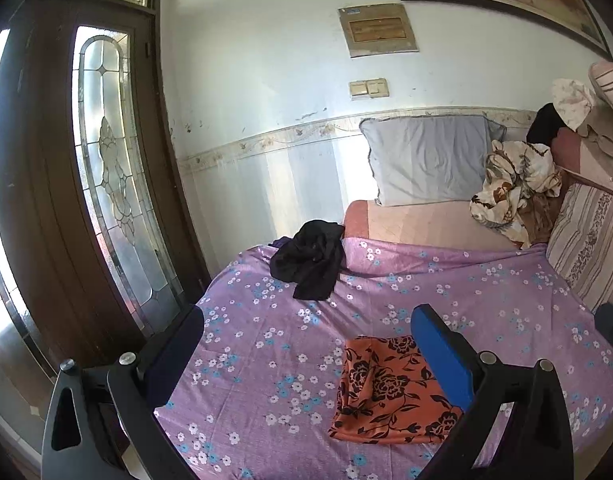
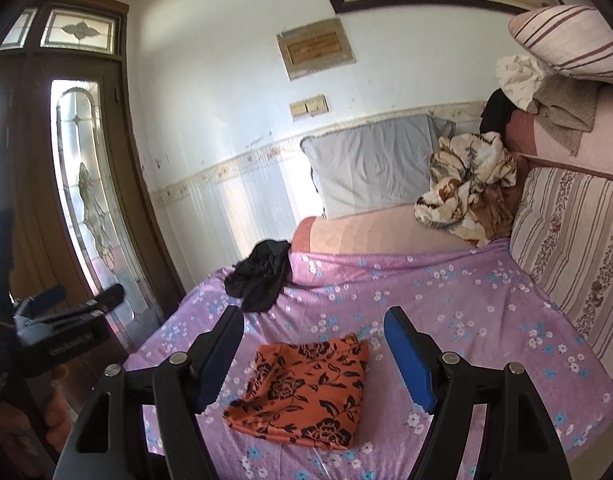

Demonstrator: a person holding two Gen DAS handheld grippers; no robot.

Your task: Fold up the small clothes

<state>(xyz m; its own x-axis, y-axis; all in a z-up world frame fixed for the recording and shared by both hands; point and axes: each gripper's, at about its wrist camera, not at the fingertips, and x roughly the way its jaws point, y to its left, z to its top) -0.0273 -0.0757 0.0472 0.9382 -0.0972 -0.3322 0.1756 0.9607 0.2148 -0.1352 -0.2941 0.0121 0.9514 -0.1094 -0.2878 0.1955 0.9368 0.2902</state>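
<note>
On purple sheet (image 2: 446, 300) | folded orange cloth (image 2: 302, 392) at 6 o'clock, black garment (image 2: 258, 276) 11 | ur L gripper (image 1: 306, 344) wide apart, empty | R gripper (image 2: 314, 344) apart, empty

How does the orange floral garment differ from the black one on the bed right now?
The orange floral garment lies folded flat in a neat rectangle near the grippers; the black garment sits crumpled in a heap farther back, at the bed's edge by the door. The orange one is patterned with dark flowers; the black one is plain. Both rest on the purple flowered sheet, and neither gripper touches them.
</note>
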